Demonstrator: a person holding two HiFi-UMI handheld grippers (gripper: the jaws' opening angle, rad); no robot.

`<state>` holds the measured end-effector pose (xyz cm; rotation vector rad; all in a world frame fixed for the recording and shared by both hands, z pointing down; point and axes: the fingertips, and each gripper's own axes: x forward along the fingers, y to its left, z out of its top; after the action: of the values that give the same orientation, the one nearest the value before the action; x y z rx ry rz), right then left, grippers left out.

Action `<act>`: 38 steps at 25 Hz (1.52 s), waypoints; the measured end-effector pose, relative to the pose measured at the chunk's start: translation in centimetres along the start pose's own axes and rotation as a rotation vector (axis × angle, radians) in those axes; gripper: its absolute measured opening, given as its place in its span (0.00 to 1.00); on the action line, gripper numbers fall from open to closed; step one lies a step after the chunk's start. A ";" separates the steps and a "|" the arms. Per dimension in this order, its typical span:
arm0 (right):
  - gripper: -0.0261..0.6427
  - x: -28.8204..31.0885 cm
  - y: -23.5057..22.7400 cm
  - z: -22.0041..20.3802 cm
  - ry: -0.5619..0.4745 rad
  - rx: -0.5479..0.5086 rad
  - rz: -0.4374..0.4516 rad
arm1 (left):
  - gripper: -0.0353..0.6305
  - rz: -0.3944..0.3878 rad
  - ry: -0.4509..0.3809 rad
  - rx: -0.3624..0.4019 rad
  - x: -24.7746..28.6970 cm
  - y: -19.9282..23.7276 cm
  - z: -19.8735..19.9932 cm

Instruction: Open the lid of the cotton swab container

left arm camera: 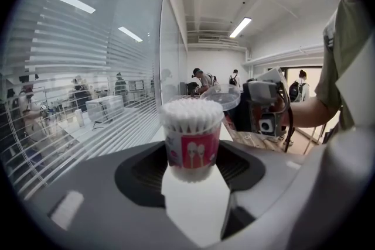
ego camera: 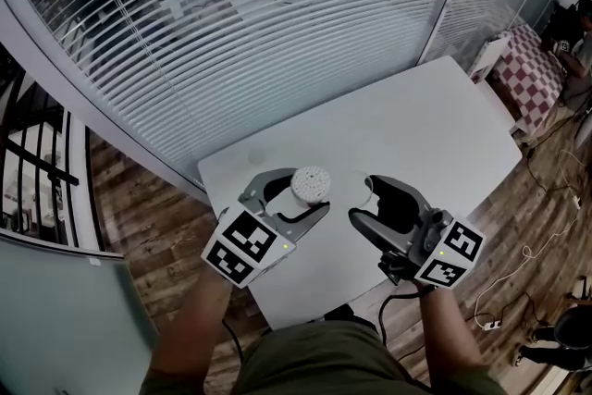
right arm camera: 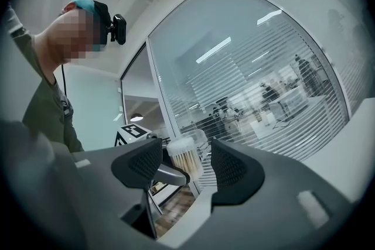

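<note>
Right gripper (right arm camera: 186, 155): dark ribbed tongs set narrowly round clear lid (right arm camera: 198, 136), lid edges faint. Just beyond, cotton swab container (right arm camera: 183, 160), white tips up, clasped by left gripper (right arm camera: 180, 171); one grey finger (right arm camera: 167, 174) curves round it. Person (right arm camera: 53, 96) at upper left. Slatted blinds (right arm camera: 281, 67) behind glass, right.

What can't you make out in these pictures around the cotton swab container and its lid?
- Lid: in the right gripper view it is see-through and blurred between the jaws of the right gripper, so whether they clamp it is unclear.
- Print on the cotton swab container: too small and blurred in the left gripper view.
- The container's sides: in the head view, mostly covered by the left gripper.
</note>
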<state>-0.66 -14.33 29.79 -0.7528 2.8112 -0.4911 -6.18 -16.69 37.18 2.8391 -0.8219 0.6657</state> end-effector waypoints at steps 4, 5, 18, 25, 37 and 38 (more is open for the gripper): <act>0.45 -0.8 0.8 0.4 -0.011 0.009 0.001 | 0.44 0.014 0.002 -0.003 -0.2 0.2 -0.4; 0.45 -1.1 0.9 0.6 -0.013 0.010 -0.001 | 0.44 0.018 0.002 -0.003 -0.2 0.2 -0.4; 0.35 -3.4 0.1 1.2 -0.014 0.047 -0.028 | 0.44 0.056 -0.003 -0.014 0.0 0.1 0.0; 0.19 -4.0 -0.1 1.4 -0.020 0.062 -0.020 | 0.44 0.058 0.000 -0.018 0.4 -0.1 0.2; 0.11 -5.4 -1.0 1.4 -0.012 0.066 -0.026 | 0.44 0.048 0.004 -0.024 2.0 -1.1 0.3; 0.11 -5.5 -1.1 1.3 -0.010 0.066 -0.027 | 0.44 0.048 0.004 -0.025 2.1 -1.2 0.3</act>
<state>4.83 -12.76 29.45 -0.7777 2.7636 -0.5802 -3.80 -16.79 37.84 2.8031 -0.8935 0.6617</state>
